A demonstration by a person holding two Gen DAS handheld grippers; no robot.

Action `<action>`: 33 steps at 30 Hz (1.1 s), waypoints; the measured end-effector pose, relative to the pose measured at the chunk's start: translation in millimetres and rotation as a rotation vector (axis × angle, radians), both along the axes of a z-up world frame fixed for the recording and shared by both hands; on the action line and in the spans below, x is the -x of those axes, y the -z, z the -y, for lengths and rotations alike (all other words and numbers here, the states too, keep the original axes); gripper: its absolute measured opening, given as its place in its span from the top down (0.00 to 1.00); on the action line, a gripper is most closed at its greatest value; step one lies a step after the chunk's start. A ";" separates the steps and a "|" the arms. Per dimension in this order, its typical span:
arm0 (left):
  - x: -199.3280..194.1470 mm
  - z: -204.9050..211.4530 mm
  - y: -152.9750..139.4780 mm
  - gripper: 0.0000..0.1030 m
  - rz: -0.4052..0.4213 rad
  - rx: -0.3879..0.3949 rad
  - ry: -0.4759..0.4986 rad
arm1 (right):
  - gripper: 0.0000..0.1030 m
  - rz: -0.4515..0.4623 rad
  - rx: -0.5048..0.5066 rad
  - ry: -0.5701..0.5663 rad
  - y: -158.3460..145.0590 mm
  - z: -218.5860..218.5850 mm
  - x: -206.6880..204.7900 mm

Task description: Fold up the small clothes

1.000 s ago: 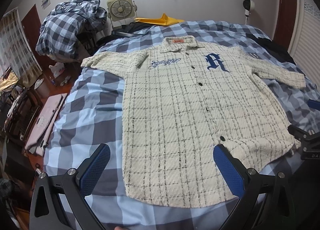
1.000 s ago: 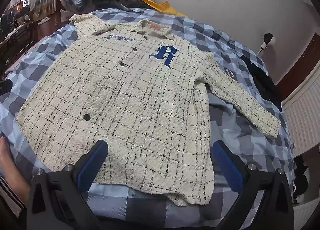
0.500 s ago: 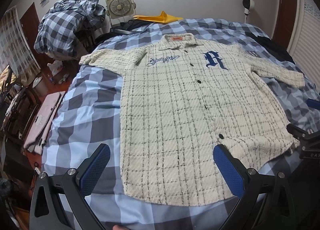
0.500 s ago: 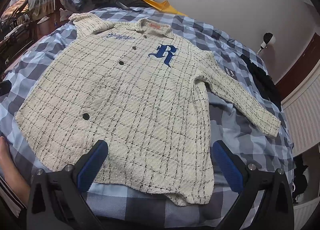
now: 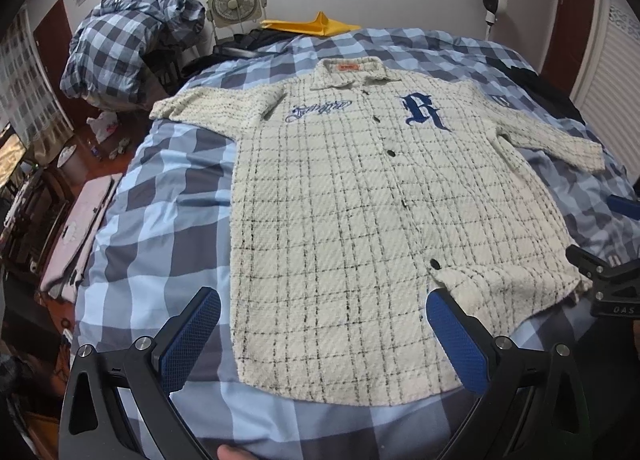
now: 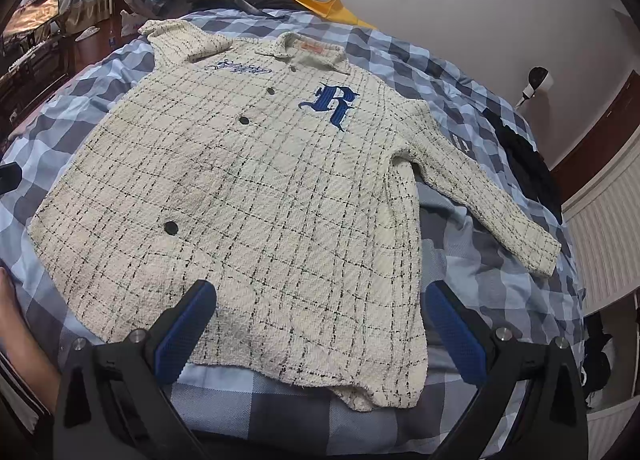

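A cream shirt (image 5: 352, 220) with black checks and a blue letter R lies spread flat, buttoned, on the blue checked bed; it also shows in the right wrist view (image 6: 256, 196). Both sleeves are stretched out to the sides. My left gripper (image 5: 324, 340) is open and empty, hovering above the shirt's lower left hem. My right gripper (image 6: 320, 328) is open and empty above the lower right hem; it shows at the right edge of the left wrist view (image 5: 600, 284).
The bed cover (image 5: 160, 228) surrounds the shirt. A crumpled checked quilt (image 5: 132, 44), a small fan (image 5: 236, 4) and a yellow item (image 5: 316, 24) lie beyond the bed's head. Dark clothes (image 6: 528, 164) lie at the right edge. A pink item (image 5: 76, 232) lies left of the bed.
Both grippers have drifted slightly nearer the shirt's hem. The shirt has not moved and both stay open.
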State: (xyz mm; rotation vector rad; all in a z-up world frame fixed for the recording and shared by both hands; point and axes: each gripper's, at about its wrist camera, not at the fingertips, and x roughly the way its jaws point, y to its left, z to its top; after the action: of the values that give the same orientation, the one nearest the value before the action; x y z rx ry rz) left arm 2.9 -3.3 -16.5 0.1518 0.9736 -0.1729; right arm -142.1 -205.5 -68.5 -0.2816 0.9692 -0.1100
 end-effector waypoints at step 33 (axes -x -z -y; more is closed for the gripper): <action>-50.1 -23.6 -1.1 0.00 -0.047 -0.038 -0.092 | 0.01 -0.064 -0.319 0.293 -40.3 131.2 -13.8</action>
State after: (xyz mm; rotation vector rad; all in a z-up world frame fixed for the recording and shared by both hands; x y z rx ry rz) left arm 53.0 20.2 -15.4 0.1376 1.0290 -0.0736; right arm -128.3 -336.7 -28.2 0.1519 1.0710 -0.2120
